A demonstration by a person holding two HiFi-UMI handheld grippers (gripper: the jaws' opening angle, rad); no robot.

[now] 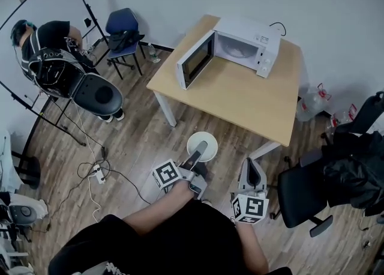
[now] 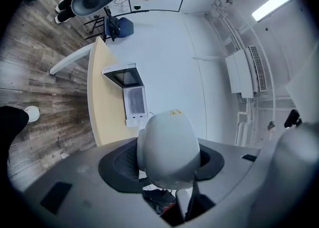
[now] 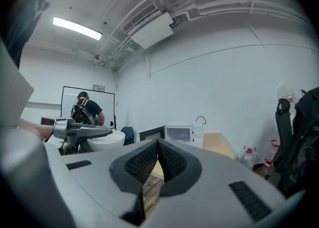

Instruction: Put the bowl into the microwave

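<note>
Head view: 1 rectangular table (image 1: 240, 96), pale matte wood top on white legs, standing on grey-brown plank flooring (image 1: 135, 139). On its far end, 1 white box-shaped microwave (image 1: 249, 42), its dark-glazed door (image 1: 195, 59) swung fully open to the left, the cavity pale inside. Left gripper (image 1: 197, 155), grey plastic with a marker cube, held out in front of the table's near edge and clamped on 1 round white glossy bowl (image 1: 208, 142), carried in the air above the floor, well apart from the microwave. Right gripper (image 1: 252, 170), same build, beside it and carrying nothing. 1 blue padded chair (image 1: 123, 23) at the far wall; 1 black office chair (image 1: 300, 193) at right, heaped with dark cloth. Left gripper view: the bowl's smooth domed wall fills the centre, pinched between 2 black ribbed pads (image 2: 121, 165), the jaws part-way open around it; table and microwave beyond. Right gripper view: 2 ribbed pads (image 3: 142, 163) pressed flat together, nothing between them; the bowl in the left gripper shows at left, the microwave behind on the tabletop.
</note>
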